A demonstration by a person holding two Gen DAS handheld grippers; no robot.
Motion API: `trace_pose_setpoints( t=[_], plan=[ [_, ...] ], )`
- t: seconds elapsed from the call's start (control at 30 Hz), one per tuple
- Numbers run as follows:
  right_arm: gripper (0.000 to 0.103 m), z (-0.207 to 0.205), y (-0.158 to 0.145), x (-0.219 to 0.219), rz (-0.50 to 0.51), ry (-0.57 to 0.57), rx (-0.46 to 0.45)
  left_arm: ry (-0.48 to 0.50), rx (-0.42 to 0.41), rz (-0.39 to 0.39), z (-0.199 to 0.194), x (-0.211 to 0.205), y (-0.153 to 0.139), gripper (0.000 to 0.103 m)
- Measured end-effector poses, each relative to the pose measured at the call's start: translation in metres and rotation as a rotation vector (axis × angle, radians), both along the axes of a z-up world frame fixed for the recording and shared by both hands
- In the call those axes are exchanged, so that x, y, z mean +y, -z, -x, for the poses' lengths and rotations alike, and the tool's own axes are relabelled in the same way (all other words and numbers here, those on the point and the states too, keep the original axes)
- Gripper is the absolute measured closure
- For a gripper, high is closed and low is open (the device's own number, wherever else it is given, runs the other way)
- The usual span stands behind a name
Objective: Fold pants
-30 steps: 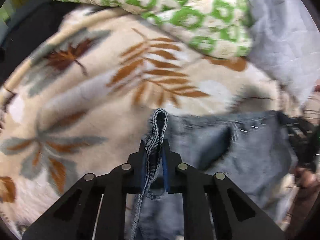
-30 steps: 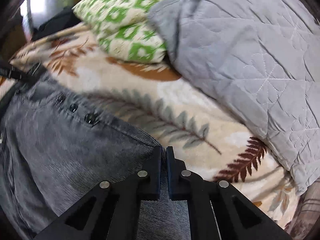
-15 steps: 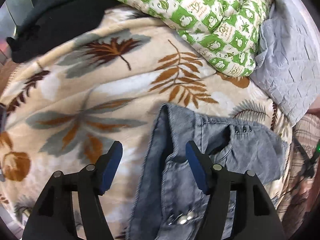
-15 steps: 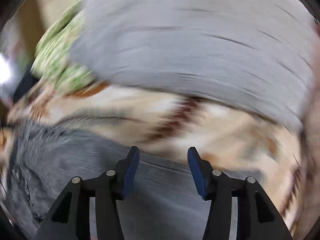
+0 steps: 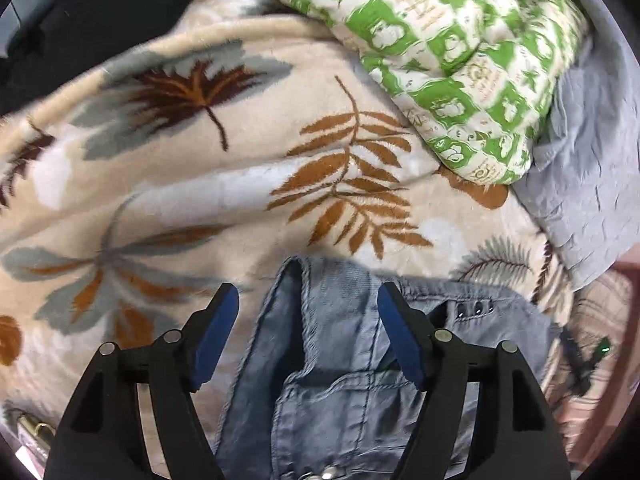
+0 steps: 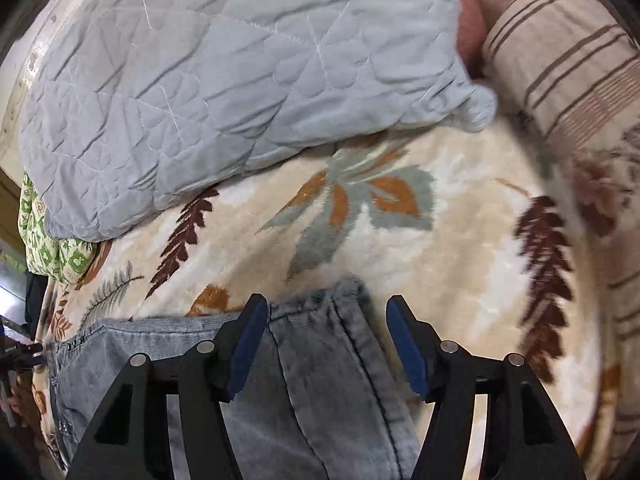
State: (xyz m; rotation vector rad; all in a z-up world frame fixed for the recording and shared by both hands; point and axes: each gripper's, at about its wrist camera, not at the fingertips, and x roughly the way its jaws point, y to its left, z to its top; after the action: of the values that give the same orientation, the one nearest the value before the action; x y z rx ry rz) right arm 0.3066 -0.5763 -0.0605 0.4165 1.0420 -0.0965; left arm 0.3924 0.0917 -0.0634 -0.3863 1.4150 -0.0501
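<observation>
Grey-blue denim pants point(image 5: 340, 380) lie on a cream leaf-print blanket point(image 5: 180, 184). In the left wrist view the waistband corner with its belt loop sits between the jaws of my left gripper point(image 5: 308, 300), which are opening and clear of the cloth. In the right wrist view a trouser leg with a dark seam point(image 6: 332, 380) runs under my right gripper point(image 6: 326, 312). Its jaws are opening too, and its blue pads point(image 6: 404, 344) do not press on the denim. Both grippers point steeply down at the pants.
A green-and-white patterned quilt point(image 5: 460, 60) is piled at the back, with a grey quilted blanket point(image 6: 220, 80) beside it. A striped beige cloth point(image 6: 560, 60) lies at the right. Dark cloth point(image 5: 80, 20) borders the blanket at the far left.
Both grippers have let go of the denim and spread their jaws. The right gripper has swung along the pants from the buttoned waist to a trouser leg. The waistband corner now lies flat.
</observation>
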Motion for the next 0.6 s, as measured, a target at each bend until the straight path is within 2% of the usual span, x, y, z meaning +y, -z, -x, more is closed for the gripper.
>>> trace_pose_setpoints(
  t=[0.1,0.17,0.2,0.27,0.3,0.37,0.4,0.43,0.47,0.5,0.53,0.6],
  plan=[
    [0.036,-0.008,0.015,0.011,0.009,-0.057,0.013,0.014,0.032,-0.022,-0.007,-0.005,0.013,0.031],
    [0.033,-0.008,0.018,0.016,0.022,-0.081,-0.01,0.038,0.054,0.003,-0.009,-0.012,0.024,0.031],
    [0.034,-0.007,0.018,0.017,0.014,-0.086,-0.022,0.06,0.052,-0.004,-0.009,-0.017,0.027,0.025],
    [0.036,-0.007,0.018,0.018,0.007,-0.091,-0.03,0.104,0.023,-0.029,-0.008,-0.028,0.025,0.02],
    [0.041,-0.007,0.017,0.02,0.028,-0.092,-0.028,0.127,0.013,-0.044,-0.007,-0.033,0.025,0.02],
    [0.067,-0.008,0.017,0.024,0.076,-0.101,-0.004,0.152,-0.012,-0.07,-0.005,-0.04,0.022,0.02],
    [0.089,-0.008,0.017,0.025,0.094,-0.105,0.007,0.157,-0.034,-0.078,-0.003,-0.042,0.019,0.024],
    [0.09,-0.007,0.016,0.026,0.105,-0.113,0.009,0.163,-0.057,-0.087,0.0,-0.044,0.016,0.029],
    [0.09,-0.006,0.014,0.028,0.132,-0.114,0.006,0.177,-0.08,-0.109,0.002,-0.047,0.012,0.055],
    [0.09,-0.005,0.012,0.031,0.153,-0.115,0.003,0.197,-0.106,-0.155,0.005,-0.052,0.008,0.087],
    [0.09,-0.003,0.009,0.034,0.172,-0.115,0.0,0.21,-0.113,-0.188,0.008,-0.054,0.007,0.096],
    [0.09,0.0,0.002,0.036,0.202,-0.112,-0.013,0.227,-0.148,-0.269,0.014,-0.062,0.001,0.096]
  ],
)
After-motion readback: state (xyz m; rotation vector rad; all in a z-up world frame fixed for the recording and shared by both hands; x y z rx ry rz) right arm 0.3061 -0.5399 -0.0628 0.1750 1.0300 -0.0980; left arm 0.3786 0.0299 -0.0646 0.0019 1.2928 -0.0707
